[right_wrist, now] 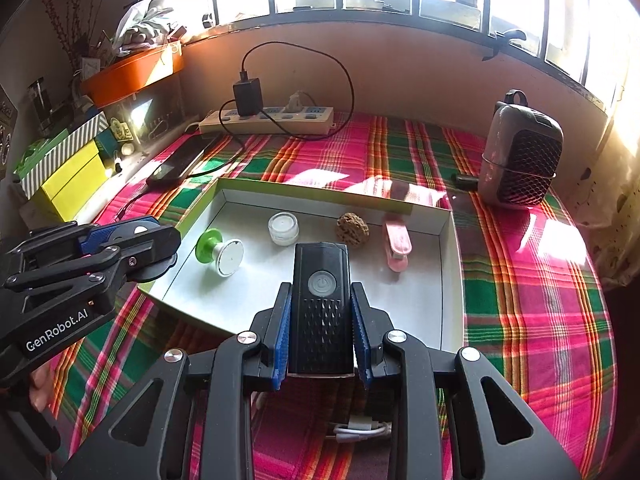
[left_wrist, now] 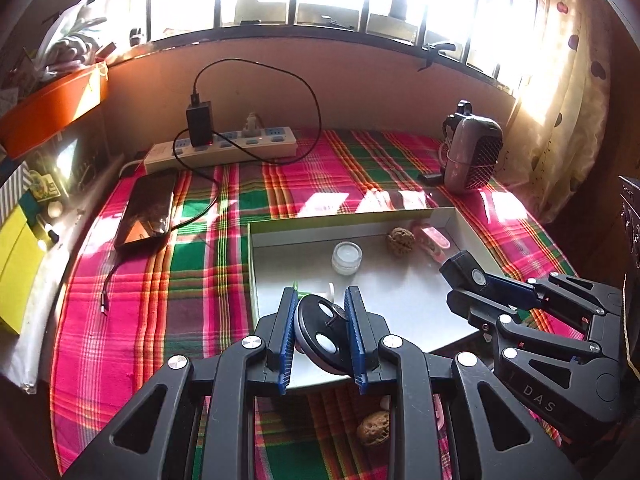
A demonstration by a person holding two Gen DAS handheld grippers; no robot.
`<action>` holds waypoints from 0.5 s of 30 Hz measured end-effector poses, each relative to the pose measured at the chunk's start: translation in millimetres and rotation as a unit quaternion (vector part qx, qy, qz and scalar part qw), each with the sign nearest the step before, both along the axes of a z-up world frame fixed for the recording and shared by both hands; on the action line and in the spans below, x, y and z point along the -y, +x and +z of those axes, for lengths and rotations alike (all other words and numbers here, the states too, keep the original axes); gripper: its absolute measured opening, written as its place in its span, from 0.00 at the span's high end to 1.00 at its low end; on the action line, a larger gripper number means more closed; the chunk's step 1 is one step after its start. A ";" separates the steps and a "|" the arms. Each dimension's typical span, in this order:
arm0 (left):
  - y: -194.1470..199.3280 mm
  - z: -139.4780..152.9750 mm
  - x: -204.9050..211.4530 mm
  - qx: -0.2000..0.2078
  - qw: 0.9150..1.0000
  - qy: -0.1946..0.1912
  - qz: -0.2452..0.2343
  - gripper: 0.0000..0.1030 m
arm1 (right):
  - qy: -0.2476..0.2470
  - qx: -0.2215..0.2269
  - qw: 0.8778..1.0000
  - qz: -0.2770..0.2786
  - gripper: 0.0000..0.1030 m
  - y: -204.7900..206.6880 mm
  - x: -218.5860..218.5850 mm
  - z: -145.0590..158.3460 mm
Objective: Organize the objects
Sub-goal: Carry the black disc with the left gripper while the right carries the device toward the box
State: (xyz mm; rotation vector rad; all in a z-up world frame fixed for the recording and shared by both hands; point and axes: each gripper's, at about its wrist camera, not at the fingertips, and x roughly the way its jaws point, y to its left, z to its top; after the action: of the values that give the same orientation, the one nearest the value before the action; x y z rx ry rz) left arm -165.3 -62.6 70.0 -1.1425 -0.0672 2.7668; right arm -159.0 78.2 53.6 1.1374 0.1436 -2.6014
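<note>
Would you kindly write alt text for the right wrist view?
The right gripper clamps a black light above a shallow box holding a green spool, jar, walnut and pink clip. The left gripper sits at the left, over a plaid cloth.

Hidden behind the jaws, cut at the frame edges

In the left wrist view, the green-and-silver spool (left_wrist: 298,290) barely peeks out beyond the blue pads, behind the round black disc (left_wrist: 320,336); below the jaws, a brown wrinkled walnut (left_wrist: 373,428) is partly covered by the frame. In the right wrist view, a coiled white cable (right_wrist: 360,429) beneath the jaws shows only in part, and the black rectangular device's (right_wrist: 319,300) lower end is hidden.
</note>
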 end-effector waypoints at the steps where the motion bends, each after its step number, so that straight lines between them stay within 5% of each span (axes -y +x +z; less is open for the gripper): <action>1: -3.9 -0.3 0.0 0.000 1.000 -0.001 0.000 0.79 | 0.000 0.001 1.000 -0.001 0.73 -3.5 0.5 -0.8; 15: -62.5 -19.9 -1.7 0.030 0.999 -0.013 -0.010 0.79 | 0.003 0.036 0.999 0.009 0.73 -48.3 12.4 -22.5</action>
State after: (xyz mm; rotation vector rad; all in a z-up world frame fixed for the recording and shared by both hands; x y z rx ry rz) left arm -227.8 -60.9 50.1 -1.2258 -0.0276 2.7240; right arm -207.3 65.8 31.2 1.2235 0.1446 -2.5429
